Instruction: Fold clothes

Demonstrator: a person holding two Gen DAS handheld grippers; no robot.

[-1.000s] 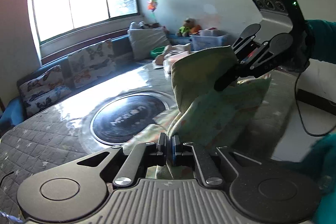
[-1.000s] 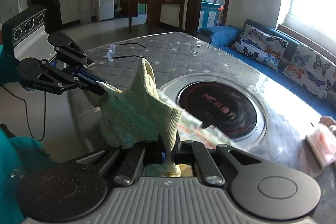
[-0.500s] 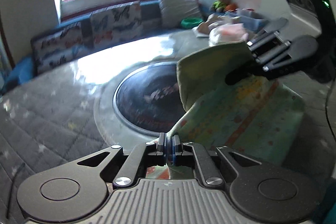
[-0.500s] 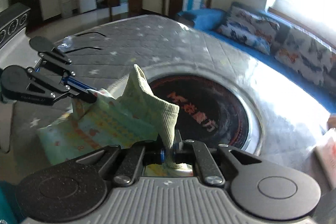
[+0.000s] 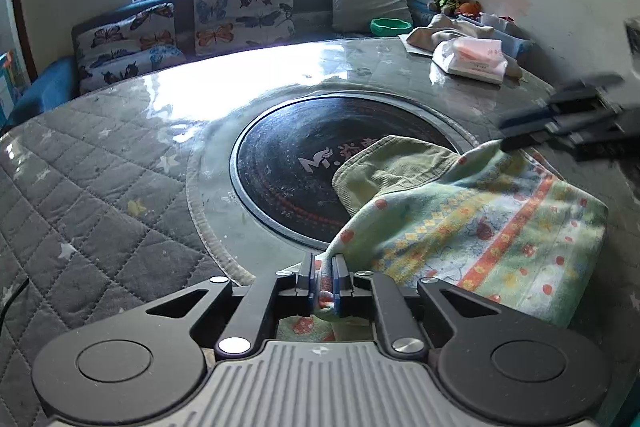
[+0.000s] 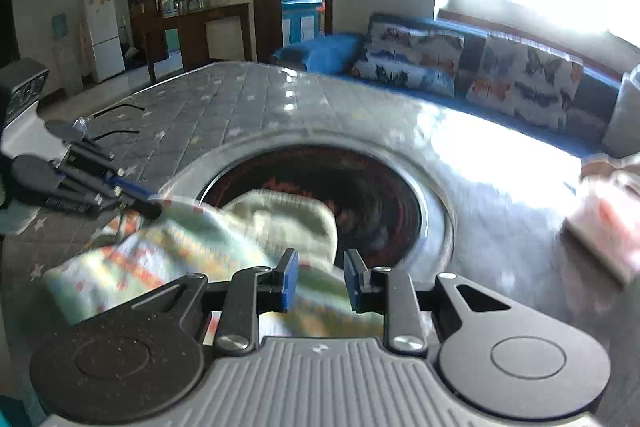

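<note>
Patterned green garment [image 5: 472, 227] lying on counter [image 5: 120, 163] beside and partly over dark round inset [image 5: 312, 163], one corner pinched in closed jaws of left gripper [image 5: 323, 277], right gripper [image 6: 318, 281] jaws apart over cloth, gripping nothing.

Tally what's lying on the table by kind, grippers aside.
Patterned garment: 1
Tissue pack: 1
Beige cloth pile behind the pack: 1
Cable at the far edge: 1
Total: 4
</note>
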